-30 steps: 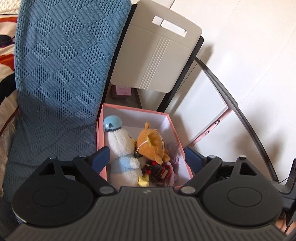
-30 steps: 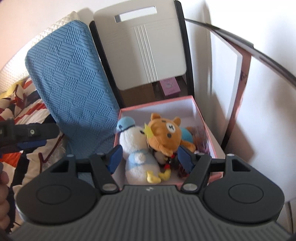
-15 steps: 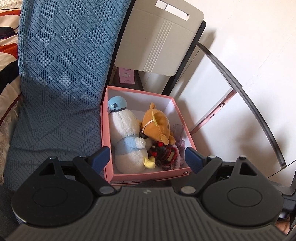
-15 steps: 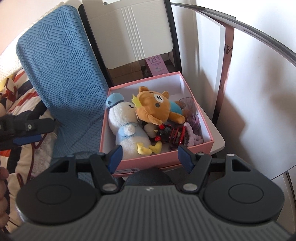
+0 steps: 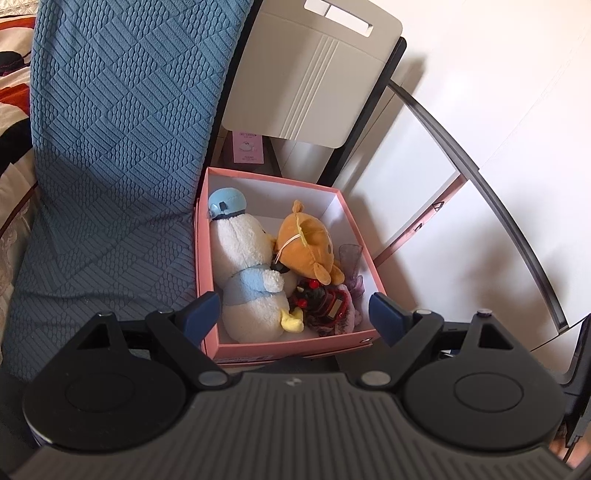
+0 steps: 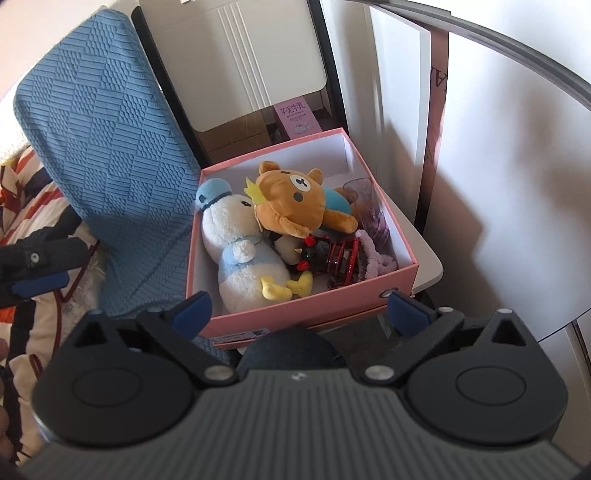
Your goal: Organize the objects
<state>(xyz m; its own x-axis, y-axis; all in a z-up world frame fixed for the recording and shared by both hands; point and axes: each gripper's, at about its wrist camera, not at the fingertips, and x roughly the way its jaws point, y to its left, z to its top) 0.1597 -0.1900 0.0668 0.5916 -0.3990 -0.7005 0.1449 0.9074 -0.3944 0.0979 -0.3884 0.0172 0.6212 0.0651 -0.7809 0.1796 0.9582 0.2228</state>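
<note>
My left gripper (image 5: 295, 314) hangs with jaws spread wide, gripping nothing. My right gripper (image 6: 301, 308) matches it, jaws wide and bare. From the right wrist, the left gripper shows at nine o'clock.

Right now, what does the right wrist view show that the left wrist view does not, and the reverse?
Only the right wrist view shows the orange bear plush's face, the left gripper at its left edge, and a dark round object below the box. Only the left wrist view shows the beige chair back's handle slot. Both show the pink cardboard box with the white duck plush.
</note>
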